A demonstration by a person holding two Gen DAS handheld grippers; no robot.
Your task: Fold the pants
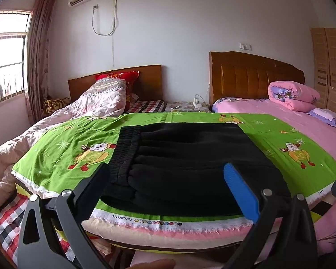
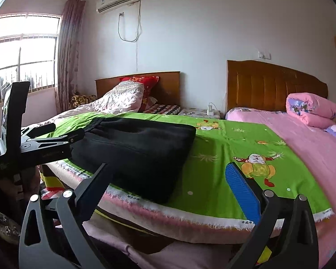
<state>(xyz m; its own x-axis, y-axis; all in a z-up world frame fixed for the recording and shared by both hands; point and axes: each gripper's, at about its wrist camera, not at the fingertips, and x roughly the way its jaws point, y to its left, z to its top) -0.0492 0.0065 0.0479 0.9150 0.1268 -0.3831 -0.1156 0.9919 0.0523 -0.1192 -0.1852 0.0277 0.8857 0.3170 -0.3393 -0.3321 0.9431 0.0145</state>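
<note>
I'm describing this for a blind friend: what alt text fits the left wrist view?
Black pants, folded into a rectangle, lie on a green cartoon-print sheet over a bed. The open left claw frames the pants from the near edge, holding nothing. Behind are two wooden headboards and a pink quilt.

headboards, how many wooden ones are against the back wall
2: a plain low headboard behind the red pillow on the left, and a taller padded headboard behind the pink bed on the right.

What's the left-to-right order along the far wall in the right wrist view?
Window → curtain → air conditioner → smaller wooden headboard → padded headboard → rolled pink quilt.
</note>
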